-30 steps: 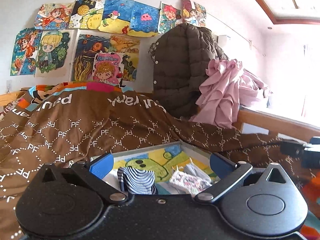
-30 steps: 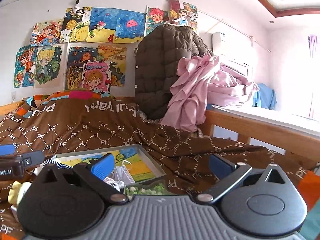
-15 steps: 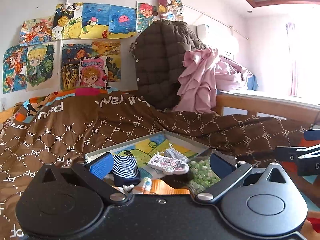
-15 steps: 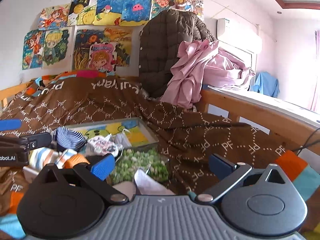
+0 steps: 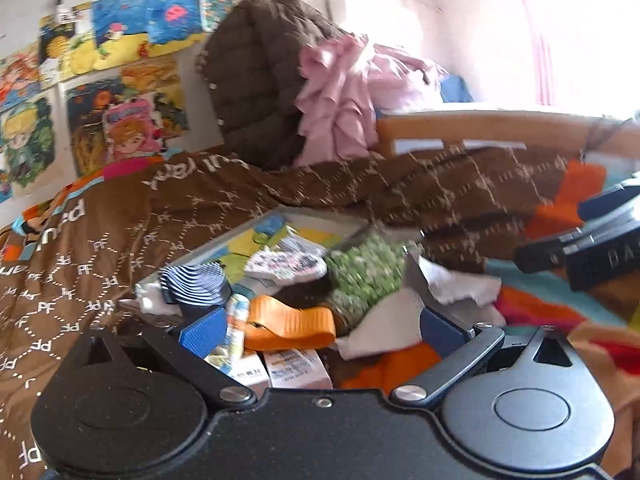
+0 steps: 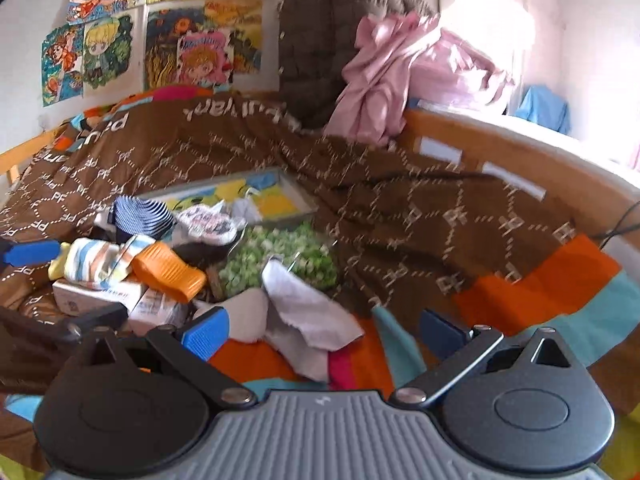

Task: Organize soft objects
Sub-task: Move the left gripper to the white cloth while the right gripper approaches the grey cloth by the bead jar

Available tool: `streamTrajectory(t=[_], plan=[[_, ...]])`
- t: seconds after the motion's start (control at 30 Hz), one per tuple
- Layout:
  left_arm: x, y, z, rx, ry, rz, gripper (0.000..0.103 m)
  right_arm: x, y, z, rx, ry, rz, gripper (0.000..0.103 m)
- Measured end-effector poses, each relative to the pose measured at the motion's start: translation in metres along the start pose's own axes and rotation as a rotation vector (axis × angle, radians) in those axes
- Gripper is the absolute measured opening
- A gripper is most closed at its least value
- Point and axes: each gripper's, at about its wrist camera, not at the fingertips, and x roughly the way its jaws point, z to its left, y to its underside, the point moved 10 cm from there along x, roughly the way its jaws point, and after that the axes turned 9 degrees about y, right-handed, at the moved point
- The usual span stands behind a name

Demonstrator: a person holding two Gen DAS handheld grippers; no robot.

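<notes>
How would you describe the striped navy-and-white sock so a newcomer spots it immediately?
Find the brown patterned quilt, then the shallow grey tray lying on it. At the tray's left end sits a bunched sock, the only item with thin navy-and-white stripes.

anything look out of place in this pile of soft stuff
Yes: hard items sit among the socks. An orange plastic clip and small cardboard boxes lie beside the striped sock, in front of the tray.

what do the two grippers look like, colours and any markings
The left gripper has a matte black textured body with two round black housings, black linkage arms with silver pivot screws, and blue ribbed finger pads. The right gripper is built the same, but its centre panel is grey and ribbed with a small pale logo. No hands or sleeves show.
</notes>
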Motion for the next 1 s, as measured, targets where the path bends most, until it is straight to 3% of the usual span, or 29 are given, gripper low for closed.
streamTrajectory(t=[0.27,0.6,0.73,0.9,1.0], plan=[[0.043,0.025,-0.02,0.077,0.092,0.101,0.102,0.04,-0.009,0.001,-0.101,-0.059,0.046,0.103],[0.084,0.052,-0.039,0.181,0.173,0.171,0.102,0.097,-0.009,0.011,-0.387,-0.177,0.025,0.103],[0.095,0.056,-0.037,0.129,0.208,0.154,0.101,0.111,0.0,0.017,-0.485,-0.227,0.059,0.103],[0.109,0.053,-0.033,0.022,0.235,0.099,0.099,0.124,0.007,0.005,-0.483,-0.234,0.105,0.096],[0.121,0.052,-0.035,-0.012,0.264,0.105,0.094,0.128,0.008,0.001,-0.464,-0.248,0.128,0.092]])
